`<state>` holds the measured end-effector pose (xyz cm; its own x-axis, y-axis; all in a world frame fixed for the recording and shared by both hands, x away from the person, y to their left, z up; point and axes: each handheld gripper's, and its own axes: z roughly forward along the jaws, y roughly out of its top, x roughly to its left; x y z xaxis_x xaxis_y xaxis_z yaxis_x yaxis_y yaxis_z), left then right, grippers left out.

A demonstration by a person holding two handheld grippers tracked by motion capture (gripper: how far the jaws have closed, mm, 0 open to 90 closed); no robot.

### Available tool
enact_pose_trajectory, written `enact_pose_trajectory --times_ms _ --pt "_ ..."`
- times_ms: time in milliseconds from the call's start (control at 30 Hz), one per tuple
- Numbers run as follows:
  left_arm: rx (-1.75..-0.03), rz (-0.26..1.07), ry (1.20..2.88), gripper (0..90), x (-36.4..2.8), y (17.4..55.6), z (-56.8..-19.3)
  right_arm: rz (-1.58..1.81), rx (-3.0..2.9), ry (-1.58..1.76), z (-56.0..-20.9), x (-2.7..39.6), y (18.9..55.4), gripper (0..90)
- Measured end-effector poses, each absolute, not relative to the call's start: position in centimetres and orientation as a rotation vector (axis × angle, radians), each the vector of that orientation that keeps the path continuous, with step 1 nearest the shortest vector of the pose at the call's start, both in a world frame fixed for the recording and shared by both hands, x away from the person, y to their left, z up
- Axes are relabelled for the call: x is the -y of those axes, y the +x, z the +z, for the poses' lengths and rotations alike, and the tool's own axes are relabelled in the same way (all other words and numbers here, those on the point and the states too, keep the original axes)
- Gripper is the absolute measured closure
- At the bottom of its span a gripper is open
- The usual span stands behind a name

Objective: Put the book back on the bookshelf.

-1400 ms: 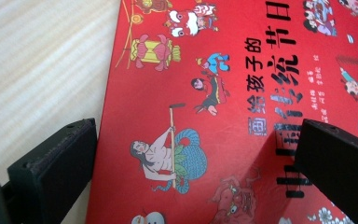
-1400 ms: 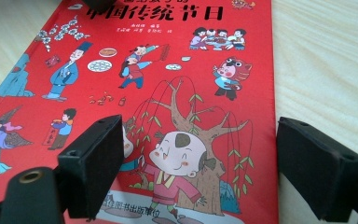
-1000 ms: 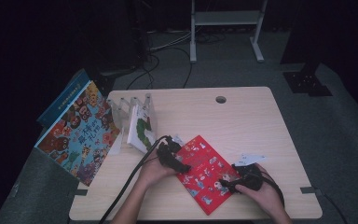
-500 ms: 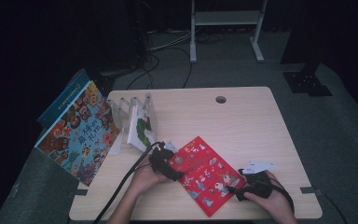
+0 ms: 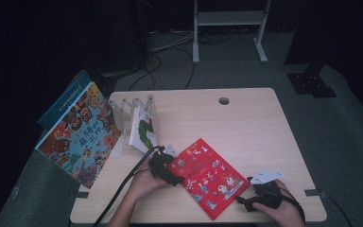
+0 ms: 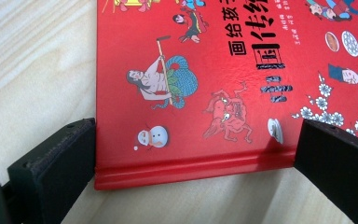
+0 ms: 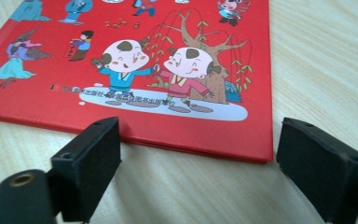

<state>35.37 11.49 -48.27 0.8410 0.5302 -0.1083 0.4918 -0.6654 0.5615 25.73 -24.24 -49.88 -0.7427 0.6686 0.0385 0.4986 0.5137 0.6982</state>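
A red book (image 5: 210, 177) is lying flat and askew on the near part of a pale wooden table (image 5: 246, 123), cover up. A person is sitting at the table's near edge, working a gripper in each hand at opposite ends of it, probably to square it up or lift it.

The left gripper (image 5: 166, 170) is sitting at the book's upper-left end; in the left gripper view its jaws are spread, straddling the spine corner, one jaw right against the edge.

The right gripper (image 5: 260, 196) is resting just off the lower-right corner. Its jaws have just been opening; they are standing spread, nothing between them, the book's edge lying just ahead.

A clear rack (image 5: 134, 113) with a book (image 5: 144, 128) is standing to the left.
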Motion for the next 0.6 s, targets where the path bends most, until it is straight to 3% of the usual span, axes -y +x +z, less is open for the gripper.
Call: enact_pose_trajectory --times_ms 267,467,600 --pt "-0.730 0.106 2.470 0.0 -11.6 34.2 -48.2 1.053 -2.498 1.024 -50.0 25.2 27.1 9.6" --pt "-0.784 0.042 2.412 0.0 -11.8 34.9 -48.1 1.074 -2.481 1.016 -50.1 25.7 27.9 9.8" --pt "-0.816 0.092 2.374 0.0 -11.1 35.7 -48.0 1.088 -2.473 0.988 -50.3 25.6 27.7 10.3"
